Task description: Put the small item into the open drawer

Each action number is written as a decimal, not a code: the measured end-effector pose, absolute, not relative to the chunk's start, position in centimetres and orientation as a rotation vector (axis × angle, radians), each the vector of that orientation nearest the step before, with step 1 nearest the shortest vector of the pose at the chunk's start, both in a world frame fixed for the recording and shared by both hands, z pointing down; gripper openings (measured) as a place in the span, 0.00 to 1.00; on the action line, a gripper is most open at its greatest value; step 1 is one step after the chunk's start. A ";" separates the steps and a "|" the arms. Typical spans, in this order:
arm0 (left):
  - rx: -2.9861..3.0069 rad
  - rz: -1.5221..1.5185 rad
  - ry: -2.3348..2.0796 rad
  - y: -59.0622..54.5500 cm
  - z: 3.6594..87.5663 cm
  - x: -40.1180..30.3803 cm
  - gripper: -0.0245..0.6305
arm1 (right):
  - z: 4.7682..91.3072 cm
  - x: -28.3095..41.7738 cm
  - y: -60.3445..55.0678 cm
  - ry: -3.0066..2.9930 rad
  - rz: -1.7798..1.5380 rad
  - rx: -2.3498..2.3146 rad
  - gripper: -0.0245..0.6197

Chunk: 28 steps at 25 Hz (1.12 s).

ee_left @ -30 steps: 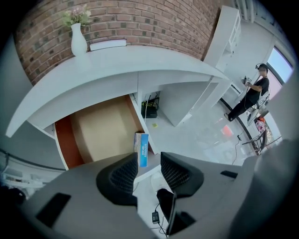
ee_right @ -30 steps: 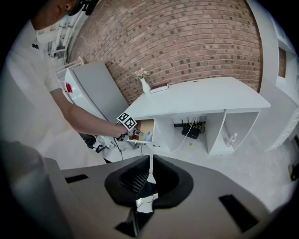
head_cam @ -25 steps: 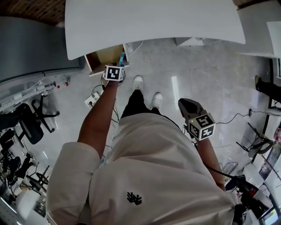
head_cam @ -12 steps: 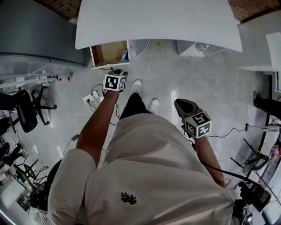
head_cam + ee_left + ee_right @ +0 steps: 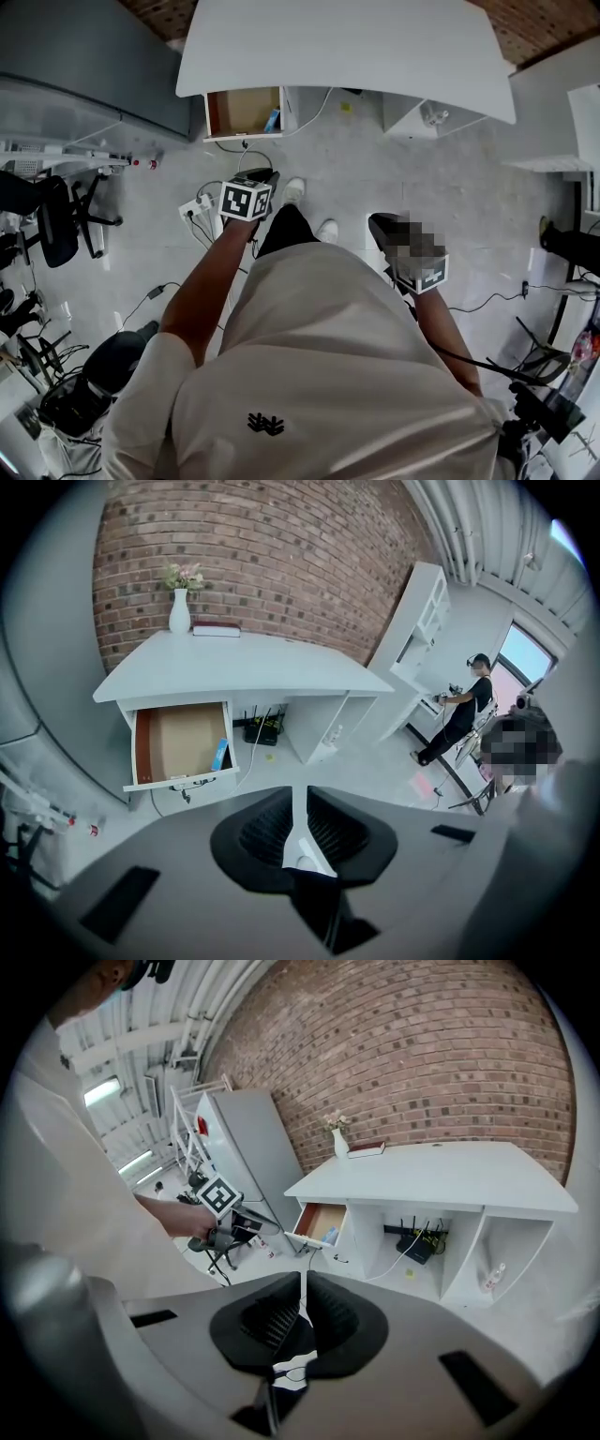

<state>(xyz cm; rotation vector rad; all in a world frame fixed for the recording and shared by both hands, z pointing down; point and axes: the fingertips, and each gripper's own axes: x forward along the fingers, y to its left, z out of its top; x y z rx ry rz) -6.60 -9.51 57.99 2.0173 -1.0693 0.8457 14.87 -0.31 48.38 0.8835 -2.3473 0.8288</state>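
Note:
The white desk (image 5: 347, 47) has a wooden drawer (image 5: 239, 111) pulled open at its left end. A small blue item (image 5: 272, 120) lies at the drawer's right side, also seen in the left gripper view (image 5: 220, 754). My left gripper (image 5: 261, 178) hangs over the floor, short of the drawer front and apart from it. Its jaws are closing to a narrow slit with nothing between them (image 5: 300, 829). My right gripper (image 5: 382, 225) is held low by my right hip, jaws together and empty (image 5: 302, 1312).
A vase of flowers (image 5: 180, 611) and a book (image 5: 217, 628) stand on the desk. A router (image 5: 262, 731) and cables sit under it. A power strip (image 5: 194, 208) lies on the floor by my left gripper. Office chairs (image 5: 56, 220) crowd the left. A person (image 5: 459, 714) stands far right.
My left gripper has drawn back from the drawer front toward my body, and the desk and drawer now lie farther off. The blue item stays in the drawer.

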 end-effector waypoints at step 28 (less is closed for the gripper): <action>2.127 0.800 -1.008 -2.3 52.3 -4.2 0.09 | 47.3 13.3 3.7 -2.395 0.748 0.788 0.10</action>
